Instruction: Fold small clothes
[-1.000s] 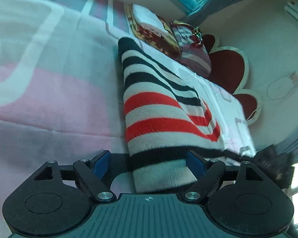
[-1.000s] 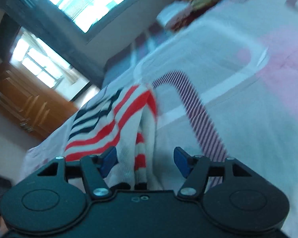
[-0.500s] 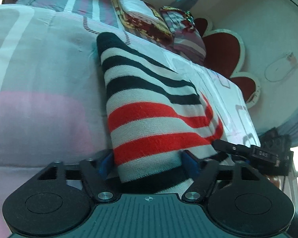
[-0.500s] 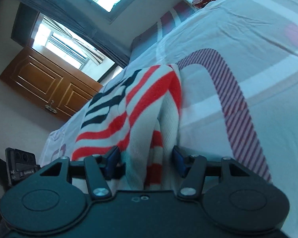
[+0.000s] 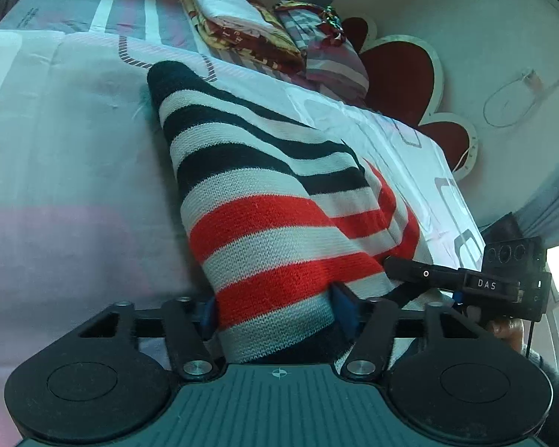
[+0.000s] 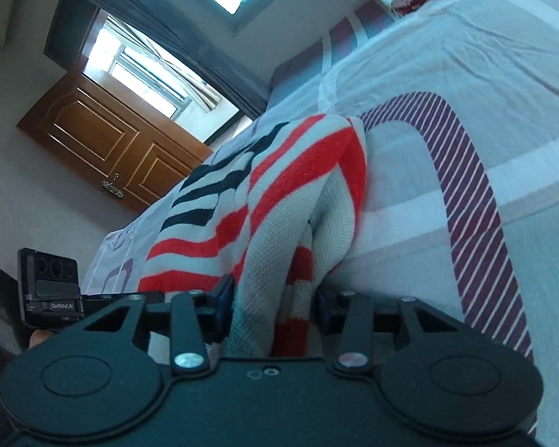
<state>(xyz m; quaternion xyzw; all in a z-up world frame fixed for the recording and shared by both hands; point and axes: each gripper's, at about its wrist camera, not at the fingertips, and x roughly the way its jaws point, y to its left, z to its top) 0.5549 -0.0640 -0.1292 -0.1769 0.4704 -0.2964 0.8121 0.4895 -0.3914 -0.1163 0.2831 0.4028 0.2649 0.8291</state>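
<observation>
Jaws of both grippers, just closing, pinch the striped knit garment [image 5: 272,231].

The striped garment [image 5: 264,231] between the fingers is coarse, matt knit cloth with visible ribbed loops. Under it the bedsheet [image 5: 67,171] is smooth, thin woven cloth, lightly creased. The left gripper [image 5: 275,309] is matt black plastic with shiny metal pivot screws and blue rubbery-looking pads [image 5: 344,307]. Beyond the right gripper [image 6: 274,307], the door [image 6: 104,149] is glossy varnished wood.

Striped sweater's [image 5: 264,223] near end hidden behind claw housing, perhaps bunched.
</observation>
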